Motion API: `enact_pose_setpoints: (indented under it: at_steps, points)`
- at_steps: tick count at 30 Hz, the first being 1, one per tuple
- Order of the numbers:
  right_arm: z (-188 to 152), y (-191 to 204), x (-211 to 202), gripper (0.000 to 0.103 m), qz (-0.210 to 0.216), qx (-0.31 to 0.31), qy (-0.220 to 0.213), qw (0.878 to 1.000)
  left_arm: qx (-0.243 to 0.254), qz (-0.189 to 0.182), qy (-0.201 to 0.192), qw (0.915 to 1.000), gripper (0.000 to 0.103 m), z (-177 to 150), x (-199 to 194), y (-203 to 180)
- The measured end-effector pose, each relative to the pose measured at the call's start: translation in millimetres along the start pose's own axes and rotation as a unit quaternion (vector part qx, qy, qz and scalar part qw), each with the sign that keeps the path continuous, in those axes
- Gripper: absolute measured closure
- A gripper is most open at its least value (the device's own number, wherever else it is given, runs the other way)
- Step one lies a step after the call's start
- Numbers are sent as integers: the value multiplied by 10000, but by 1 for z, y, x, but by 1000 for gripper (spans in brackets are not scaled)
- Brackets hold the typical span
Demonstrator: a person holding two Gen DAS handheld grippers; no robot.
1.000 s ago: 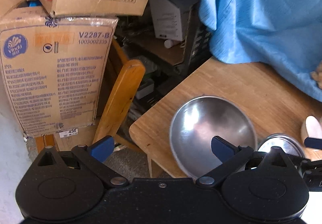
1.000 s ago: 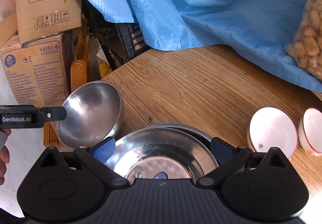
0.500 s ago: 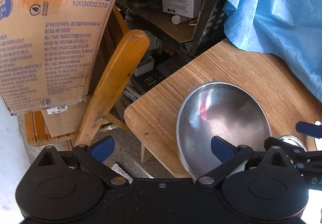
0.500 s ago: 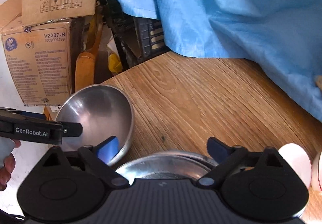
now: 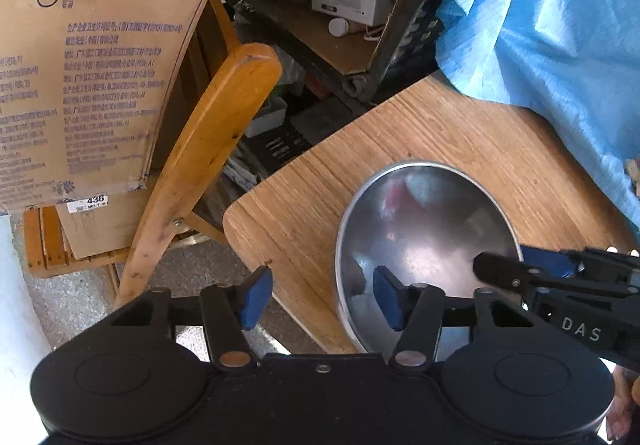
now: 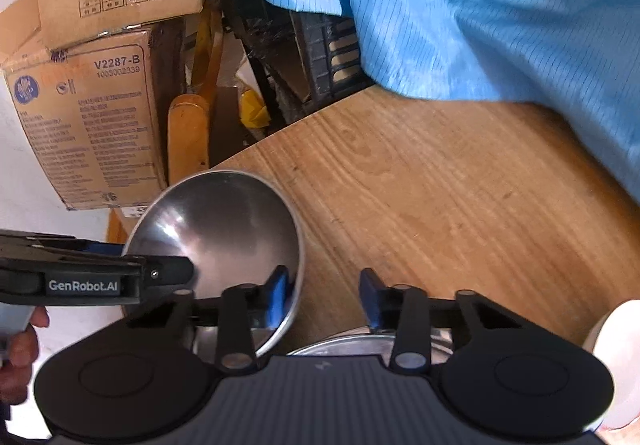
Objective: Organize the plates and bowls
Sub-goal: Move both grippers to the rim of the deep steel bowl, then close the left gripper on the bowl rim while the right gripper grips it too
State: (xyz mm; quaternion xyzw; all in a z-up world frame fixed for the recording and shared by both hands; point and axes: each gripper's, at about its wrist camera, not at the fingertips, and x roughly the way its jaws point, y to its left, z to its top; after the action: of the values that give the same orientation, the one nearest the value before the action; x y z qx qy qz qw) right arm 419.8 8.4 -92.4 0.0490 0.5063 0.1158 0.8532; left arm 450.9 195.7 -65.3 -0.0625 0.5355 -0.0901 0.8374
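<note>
Both jaws have just been closing. The left hand-held gripper [image 5: 318,299] and right hand-held gripper [image 6: 322,299] each straddle the bowl [image 5: 424,241] rim, tilted down, not yet pinching.

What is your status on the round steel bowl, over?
Left claw and right claw both just closing, not yet clamped. Round steel bowl on wooden table, rim between both claws' jaws. Nothing else at the rim.

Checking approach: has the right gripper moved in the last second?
Yes: the right gripper went left along the table, from plates to steel bowl; jaws have been closing around its rim.
</note>
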Motion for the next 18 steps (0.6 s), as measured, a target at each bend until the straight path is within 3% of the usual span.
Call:
enact_pose_setpoints:
  at_steps: [1,3,5,10,18]
  points:
    - [0,1,1,72,35,24,4,10000,18,-66,10,10000,62,0,1,0]
    - [0,1,2,86,166,116,13,9998,23,-151,24,9999,68,1,1,0]
    - [-1,3,3,91,225,183,8,9996,111,-233,0,9997,87,1,-1,-3]
    - [-7,3,-9,92,251,226,-194,9992,186,-302,-111,9993,87,-2,-7,-5]
    - [-20,4,-55,92,332,209,-852,9956,332,-478,-774,9953,87,-12,-46,-17]
